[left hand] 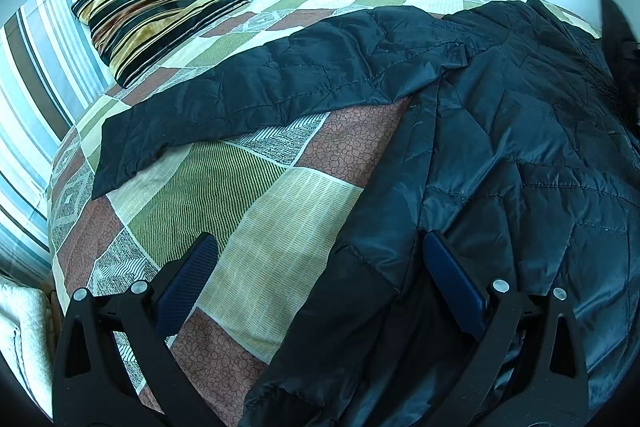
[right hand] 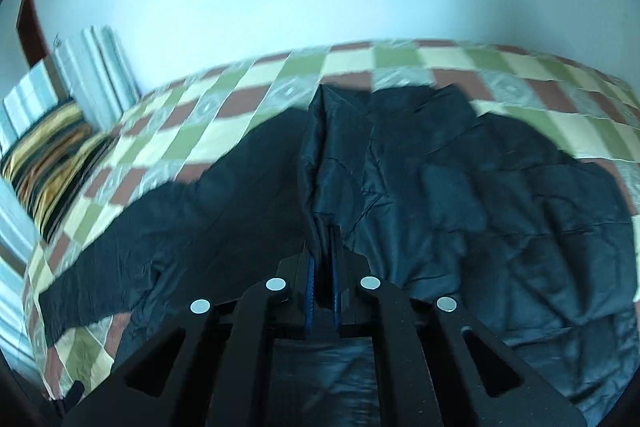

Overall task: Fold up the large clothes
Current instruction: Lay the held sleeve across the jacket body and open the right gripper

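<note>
On the bed the jacket lies mostly spread, one sleeve still outstretched; the right gripper pinches a lifted fold of it, the left gripper gapes empty, so folding looks barely begun.

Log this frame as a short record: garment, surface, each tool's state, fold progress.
garment: black quilted jacket, spread out, one sleeve stretched toward the striped cushion
surface: bed with checked bedspread
left tool: open, over the jacket's near edge, gripping nothing
right tool: shut on a raised fold of the jacket
fold progress: sleeve not yet folded in
</note>
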Motion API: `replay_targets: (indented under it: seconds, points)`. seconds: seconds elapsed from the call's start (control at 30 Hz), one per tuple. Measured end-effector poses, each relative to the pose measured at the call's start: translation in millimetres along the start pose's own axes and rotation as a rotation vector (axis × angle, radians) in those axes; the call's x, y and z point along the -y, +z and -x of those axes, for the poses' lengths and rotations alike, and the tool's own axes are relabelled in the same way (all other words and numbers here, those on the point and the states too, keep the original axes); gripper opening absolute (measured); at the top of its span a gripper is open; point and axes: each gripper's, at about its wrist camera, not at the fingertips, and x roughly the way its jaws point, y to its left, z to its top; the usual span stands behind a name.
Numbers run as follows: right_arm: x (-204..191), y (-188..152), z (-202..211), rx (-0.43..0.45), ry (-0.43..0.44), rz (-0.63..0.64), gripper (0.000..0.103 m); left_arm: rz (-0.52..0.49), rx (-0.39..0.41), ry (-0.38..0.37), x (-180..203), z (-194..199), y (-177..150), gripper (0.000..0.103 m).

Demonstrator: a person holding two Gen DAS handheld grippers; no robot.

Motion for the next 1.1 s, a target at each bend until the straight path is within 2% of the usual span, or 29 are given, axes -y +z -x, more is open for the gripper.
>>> replay_targets:
  seconds: [0.23,0.43,0.53,0.57,0.63,0.73,0.8,0.87,0.9,0.97,1.0,1.1]
  points:
    - [-23.7,-22.9,-42.5,-0.137,0.005,0.068,0.006,-0.001,-0.001,0.004,0.9,0.1,0.3,0.101]
    - [-36.4,-33.3,-59.0,-0.184,-0.015,0.119,0.008,-0.004,-0.001,0.008,2.0,0.3,0.1,0.101]
    - [-38.4,-33.3,-52.9,-0.171,0.004,0.121,0.017,-0.007,0.0,0.011,2.1,0.3,0.2,0.101]
    - [-39.6,-33.1,-49.3,-0.168,0.017,0.126,0.028,-0.008,0.0,0.012,2.1,0.3,0.1,0.101]
    - [-40.8,-33.8,-35.8,-0.159,0.061,0.125,0.037,-0.008,-0.001,0.012,2.3,0.3,0.1,0.101]
    - [-29.8,-32.8,-1.4,-0.103,0.083,0.115,0.037,-0.009,0.0,0.014,2.8,0.4,0.3,0.101]
    - [-6.8,-28.4,25.7,-0.053,0.08,0.085,0.037,-0.013,0.002,0.019,4.0,0.8,0.0,0.101]
    - [27.1,-22.3,49.0,-0.008,0.039,0.048,0.037,-0.014,0.003,0.021,4.3,0.7,0.1,0.101]
    - [47.5,-19.2,58.6,0.011,0.005,0.029,0.035,-0.014,0.003,0.021,4.4,0.6,-0.6,0.101]
    - [93.8,-9.6,72.4,0.04,-0.095,-0.007,0.023,-0.013,0.003,0.021,4.6,0.7,-0.4,0.101]
    - [126.7,-4.3,77.0,0.05,-0.157,-0.054,0.022,-0.014,0.003,0.022,4.6,0.9,-0.9,0.101]
    - [199.4,4.0,75.9,0.05,-0.244,-0.204,0.017,-0.02,0.007,0.03,4.9,1.3,-1.3,0.101]
